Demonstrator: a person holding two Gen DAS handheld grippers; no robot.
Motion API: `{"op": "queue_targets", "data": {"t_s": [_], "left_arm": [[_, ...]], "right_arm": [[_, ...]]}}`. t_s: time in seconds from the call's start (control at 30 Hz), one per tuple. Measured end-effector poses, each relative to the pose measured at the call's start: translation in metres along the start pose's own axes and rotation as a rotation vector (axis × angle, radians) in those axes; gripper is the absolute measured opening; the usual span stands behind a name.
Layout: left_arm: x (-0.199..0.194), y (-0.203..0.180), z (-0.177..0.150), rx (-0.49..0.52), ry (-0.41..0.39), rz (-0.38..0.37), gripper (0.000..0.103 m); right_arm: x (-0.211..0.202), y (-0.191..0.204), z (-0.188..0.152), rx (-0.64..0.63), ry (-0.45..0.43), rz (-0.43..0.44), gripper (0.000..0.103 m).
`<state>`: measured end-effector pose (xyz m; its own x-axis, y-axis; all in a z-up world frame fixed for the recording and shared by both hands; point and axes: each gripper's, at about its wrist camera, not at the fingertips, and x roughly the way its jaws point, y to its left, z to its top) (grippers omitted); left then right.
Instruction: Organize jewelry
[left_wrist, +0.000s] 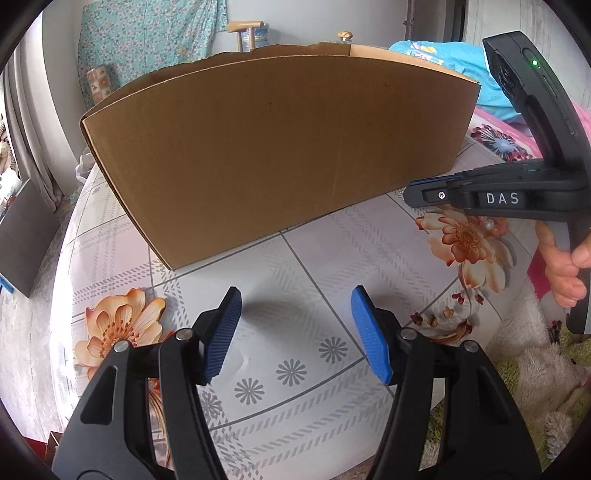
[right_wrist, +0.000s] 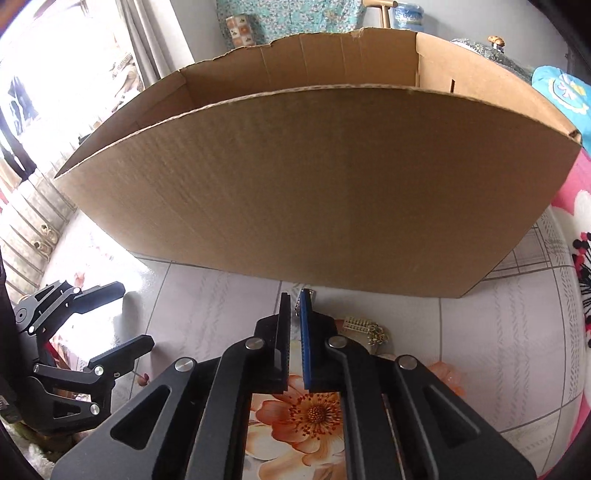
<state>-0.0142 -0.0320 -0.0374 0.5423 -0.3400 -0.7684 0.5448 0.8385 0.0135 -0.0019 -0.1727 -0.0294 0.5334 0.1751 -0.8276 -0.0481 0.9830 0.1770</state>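
Floral oilcloth, white with orange blossoms, covers the bench (right_wrist: 480, 369), and a tall open brown cardboard box (right_wrist: 314, 192) stands at its far side. Pickup looks like the step in hand: the right claw (right_wrist: 294, 332) is pressed together low over the cloth, a small silvery piece (right_wrist: 297, 309) showing at its tips, though whether that piece is truly pinched I cannot tell. Just right of it lies a small beaded trinket of pale and gold beads (right_wrist: 364, 328), flat on the cloth near the box's front wall. Next would be lifting it over that wall. The left claw (left_wrist: 295, 332) hangs spread and empty.
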Motion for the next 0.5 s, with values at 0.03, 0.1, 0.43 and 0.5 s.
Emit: {"op": "queue_targets", "data": {"t_s": [0.03, 0.1, 0.43, 0.5], "left_arm": [[-0.001, 0.000, -0.001, 0.001, -0.002, -0.003, 0.059], [-0.005, 0.004, -0.006, 0.000, -0.009, -0.008, 0.059], [-0.018, 0.002, -0.018, 0.000, -0.016, -0.025, 0.059], [-0.022, 0.003, -0.021, 0.001, -0.019, -0.028, 0.059]], "right_arm": [[0.000, 0.004, -0.001, -0.002, 0.003, 0.008, 0.005], [0.000, 0.012, -0.004, -0.006, 0.013, 0.031, 0.005], [0.008, 0.053, -0.013, -0.022, 0.061, 0.182, 0.005], [0.011, 0.063, -0.014, -0.032, 0.072, 0.219, 0.005]]}}
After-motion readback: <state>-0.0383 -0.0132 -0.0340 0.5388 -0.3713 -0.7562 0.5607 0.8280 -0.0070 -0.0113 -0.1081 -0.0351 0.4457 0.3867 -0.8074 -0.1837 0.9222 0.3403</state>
